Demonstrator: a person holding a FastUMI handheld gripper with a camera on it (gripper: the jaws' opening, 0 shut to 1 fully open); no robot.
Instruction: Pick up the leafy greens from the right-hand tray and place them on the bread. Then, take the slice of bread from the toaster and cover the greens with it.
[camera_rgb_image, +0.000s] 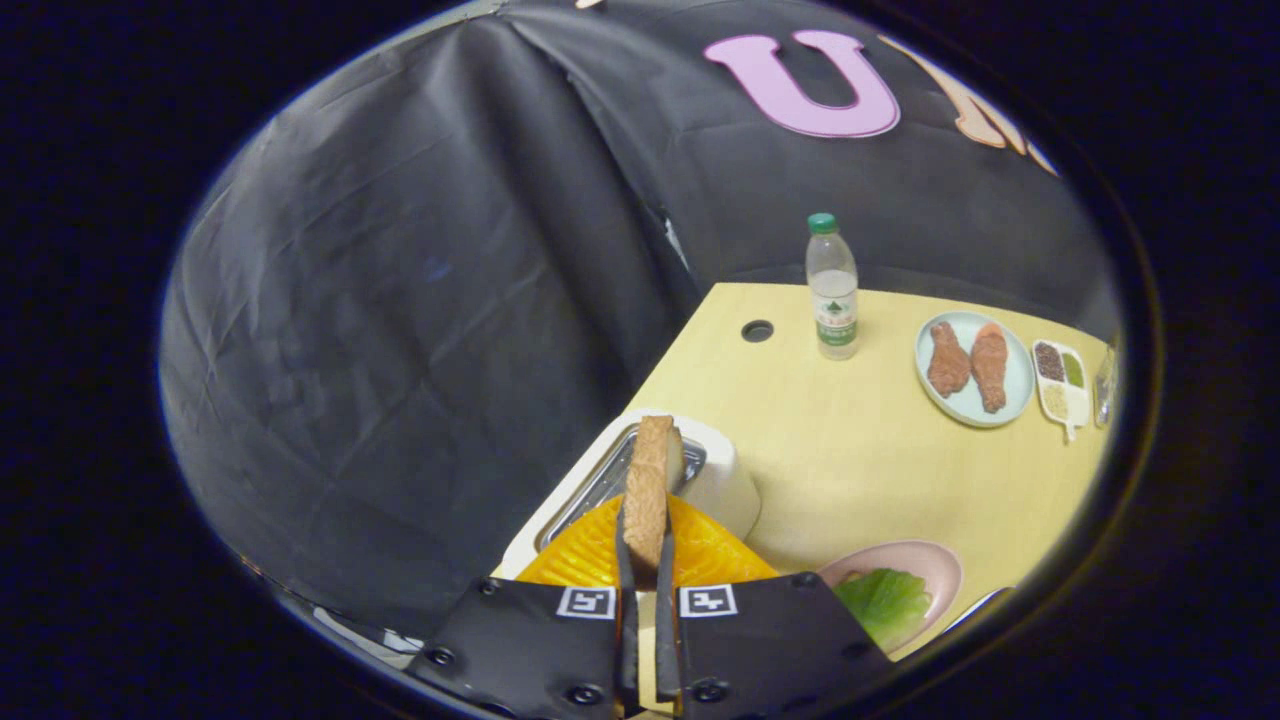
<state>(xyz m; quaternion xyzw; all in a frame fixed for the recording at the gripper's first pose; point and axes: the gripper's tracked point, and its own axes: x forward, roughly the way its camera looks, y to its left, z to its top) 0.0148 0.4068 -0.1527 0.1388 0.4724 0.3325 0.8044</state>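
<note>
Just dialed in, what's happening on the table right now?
The gripper is shut on the slice of bread, holding it edge-on just over the toaster. The leafy greens already lie on the pink plate beside the fingers. A water bottle stands farther back.

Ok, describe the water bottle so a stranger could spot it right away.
Look to the far side of the yellow table, well beyond the fingers. The bottle stands upright between a round hole and a blue plate. It alone is tall, clear and green-capped.
</note>
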